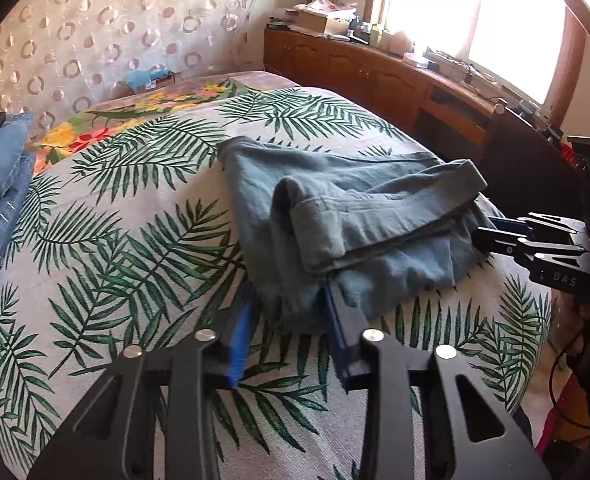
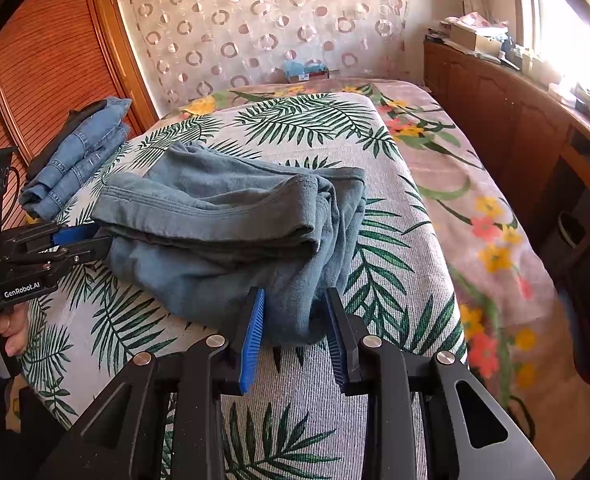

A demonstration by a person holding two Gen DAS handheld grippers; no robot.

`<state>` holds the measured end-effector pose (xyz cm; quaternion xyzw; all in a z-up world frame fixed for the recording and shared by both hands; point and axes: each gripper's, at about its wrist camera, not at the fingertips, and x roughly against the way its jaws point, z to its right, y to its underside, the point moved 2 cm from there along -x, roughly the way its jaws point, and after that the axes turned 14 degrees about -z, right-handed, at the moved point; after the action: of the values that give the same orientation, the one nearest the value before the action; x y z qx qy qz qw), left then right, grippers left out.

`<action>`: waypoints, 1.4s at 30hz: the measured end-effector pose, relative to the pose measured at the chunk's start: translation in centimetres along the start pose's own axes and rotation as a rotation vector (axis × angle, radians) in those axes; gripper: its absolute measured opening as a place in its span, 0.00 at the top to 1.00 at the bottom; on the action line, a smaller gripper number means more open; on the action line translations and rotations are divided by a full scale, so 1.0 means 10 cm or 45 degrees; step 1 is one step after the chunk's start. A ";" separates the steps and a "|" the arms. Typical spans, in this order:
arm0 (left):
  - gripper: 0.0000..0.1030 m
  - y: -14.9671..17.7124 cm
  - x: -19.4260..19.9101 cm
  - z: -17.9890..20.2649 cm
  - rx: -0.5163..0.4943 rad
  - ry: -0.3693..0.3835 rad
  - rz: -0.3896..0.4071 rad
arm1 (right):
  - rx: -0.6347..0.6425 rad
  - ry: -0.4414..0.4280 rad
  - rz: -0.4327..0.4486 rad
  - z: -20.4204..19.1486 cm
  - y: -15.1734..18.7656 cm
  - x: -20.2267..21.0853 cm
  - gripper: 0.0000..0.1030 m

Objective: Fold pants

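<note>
Grey-blue pants (image 1: 355,208) lie folded in a thick bundle on a palm-leaf bed cover (image 1: 135,240). My left gripper (image 1: 289,300) is at the bundle's near edge, with cloth filling the gap between its blue pads. In the right wrist view, this left gripper (image 2: 95,238) bites the pants (image 2: 223,216) from the left, held by a hand (image 2: 11,332). My right gripper (image 2: 295,296) is shut on the near corner of the bundle, cloth bulging between its pads. From the left wrist view, the right gripper (image 1: 483,232) meets the bundle's right side.
A stack of folded denim jeans (image 2: 83,148) sits at the bed's far left corner. A floral sheet (image 2: 487,216) covers the bed's right side. A cluttered wooden sideboard (image 1: 375,72) runs under the window, and a wooden wardrobe (image 2: 43,60) stands at left.
</note>
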<state>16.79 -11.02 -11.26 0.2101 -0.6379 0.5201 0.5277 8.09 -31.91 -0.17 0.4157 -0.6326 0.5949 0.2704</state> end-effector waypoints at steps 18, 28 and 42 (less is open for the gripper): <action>0.91 0.33 0.38 0.22 -0.053 0.112 0.038 | -0.012 -0.091 0.036 0.00 0.31 0.27 0.92; 0.90 0.55 0.44 0.36 -0.086 0.073 0.017 | 0.004 -0.103 0.017 0.01 0.50 0.46 0.92; 0.70 0.39 0.28 0.35 -0.128 -0.049 -0.057 | 0.100 -0.027 0.053 -0.09 0.46 0.52 0.69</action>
<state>11.01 -11.86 -10.12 0.2077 -0.6684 0.4714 0.5365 1.41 -32.35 1.91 0.4191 -0.6201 0.6203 0.2349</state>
